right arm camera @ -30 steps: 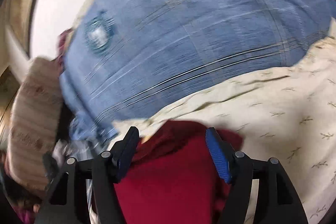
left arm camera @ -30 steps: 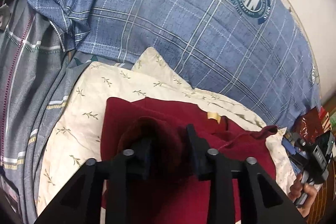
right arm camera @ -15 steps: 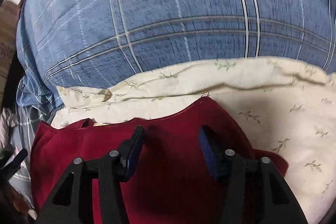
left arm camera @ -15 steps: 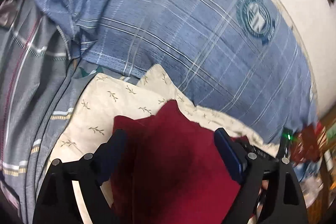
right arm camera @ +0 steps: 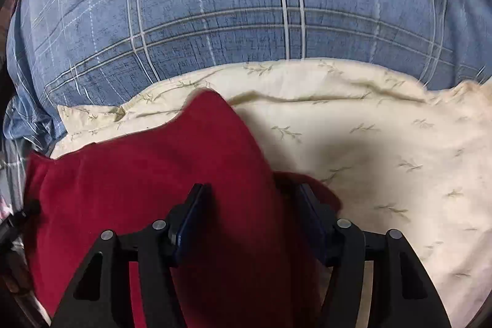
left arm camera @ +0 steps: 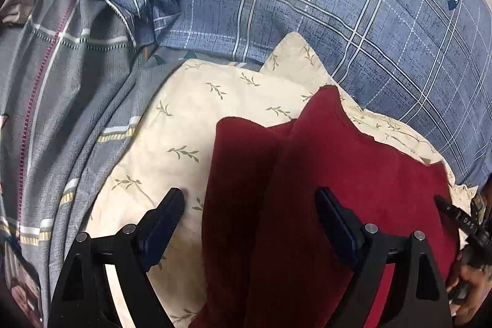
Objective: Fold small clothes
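A dark red garment (left arm camera: 323, 174) lies folded on a cream pillow with a leaf print (left arm camera: 190, 119). My left gripper (left arm camera: 249, 205) is open wide, with its fingers on either side of the garment's left part and above it. In the right wrist view the red garment (right arm camera: 147, 174) forms a raised fold between my right gripper's (right arm camera: 252, 205) fingers, which stand apart around the cloth without pinching it. The cream pillow (right arm camera: 384, 149) extends to the right there.
A blue checked bed cover with a round crest (left arm camera: 353, 5) lies behind the pillow; it also shows in the right wrist view (right arm camera: 215, 5). A grey striped sheet (left arm camera: 61, 88) is bunched at the left. The other gripper and a hand (left arm camera: 470, 266) are at the right edge.
My left gripper let go of the red garment and opened wide. My right gripper came over the garment and narrowed around a fold. A corner of the garment now lies folded over.
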### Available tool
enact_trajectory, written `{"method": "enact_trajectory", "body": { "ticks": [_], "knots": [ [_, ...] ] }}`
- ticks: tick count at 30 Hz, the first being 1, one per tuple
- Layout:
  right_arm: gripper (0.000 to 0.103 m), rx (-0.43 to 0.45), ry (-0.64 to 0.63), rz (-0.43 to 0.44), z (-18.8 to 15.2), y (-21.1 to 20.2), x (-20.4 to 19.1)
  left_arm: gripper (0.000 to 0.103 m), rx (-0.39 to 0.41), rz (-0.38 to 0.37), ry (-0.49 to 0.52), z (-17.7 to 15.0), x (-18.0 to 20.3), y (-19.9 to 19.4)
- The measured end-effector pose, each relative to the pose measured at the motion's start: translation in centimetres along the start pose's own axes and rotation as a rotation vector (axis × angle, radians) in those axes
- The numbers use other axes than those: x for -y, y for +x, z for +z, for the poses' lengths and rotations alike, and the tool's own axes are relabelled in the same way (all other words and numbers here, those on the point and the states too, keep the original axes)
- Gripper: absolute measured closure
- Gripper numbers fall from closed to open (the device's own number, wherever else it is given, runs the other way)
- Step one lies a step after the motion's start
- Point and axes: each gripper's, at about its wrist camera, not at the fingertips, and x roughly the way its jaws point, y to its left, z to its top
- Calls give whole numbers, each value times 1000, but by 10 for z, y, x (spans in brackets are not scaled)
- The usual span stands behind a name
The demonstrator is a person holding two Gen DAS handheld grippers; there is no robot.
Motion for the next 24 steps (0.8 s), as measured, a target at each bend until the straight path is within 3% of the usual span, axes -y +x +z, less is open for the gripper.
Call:
{"method": "enact_trajectory", "body": {
  "ticks": [4,11,14,24],
  "knots": [
    [40,42,-3,-24,-2,-26,-10,16,20,4,9,-2,4,-8],
    [38,90,-118,93,-14,-76,-58,17,90,-11,78,-24,7,-46],
    [39,68,-145,181,-17,-79,-85,17,100,4,100,-32,6,-57],
    [39,38,-241,319,-19,-63,-181,17,95,37,149,-55,-2,-96]
  ]
}}
